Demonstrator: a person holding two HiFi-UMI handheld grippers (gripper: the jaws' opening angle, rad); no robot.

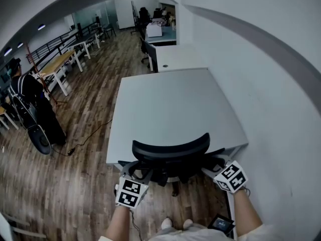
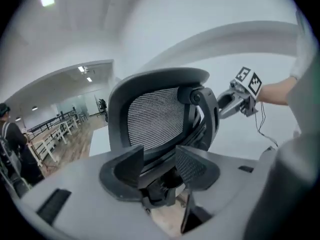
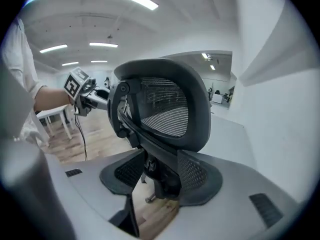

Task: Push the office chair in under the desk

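**Q:** Head view: what is shown?
**A:** The office chair point(image 1: 170, 150) stands at the near edge of the grey bench point(image 1: 170, 99), and its curved back overlaps that edge. The bench runs along the white wall point(image 1: 261, 84). My left claw point(image 1: 133, 170) meets the chair at the left of its back, and my right claw point(image 1: 213, 162) meets it at the right. The seat cannot be seen from here. The wooden floor point(image 1: 85, 154) lies to the left, where a person point(image 1: 31, 97) in dark clothes stands well apart.

**Q:** Left gripper view: how does your claw stand?
**A:** My left claw point(image 2: 159, 160) is closed partway. Its two pads sit on either side of the dark frame point(image 2: 161, 184) under the mesh back point(image 2: 152, 115), and the frame fills the gap between them. My right claw point(image 2: 223, 104) shows beyond the back, at its far side.

**Q:** Right gripper view: and the other?
**A:** My right claw point(image 3: 156, 171) stands likewise, with its pads a narrow gap apart and pressed on the frame point(image 3: 159, 176) below the mesh back point(image 3: 165, 111). My left claw point(image 3: 95, 101) shows past the chair's other side. The bench point(image 3: 227, 129) shows just behind the back.
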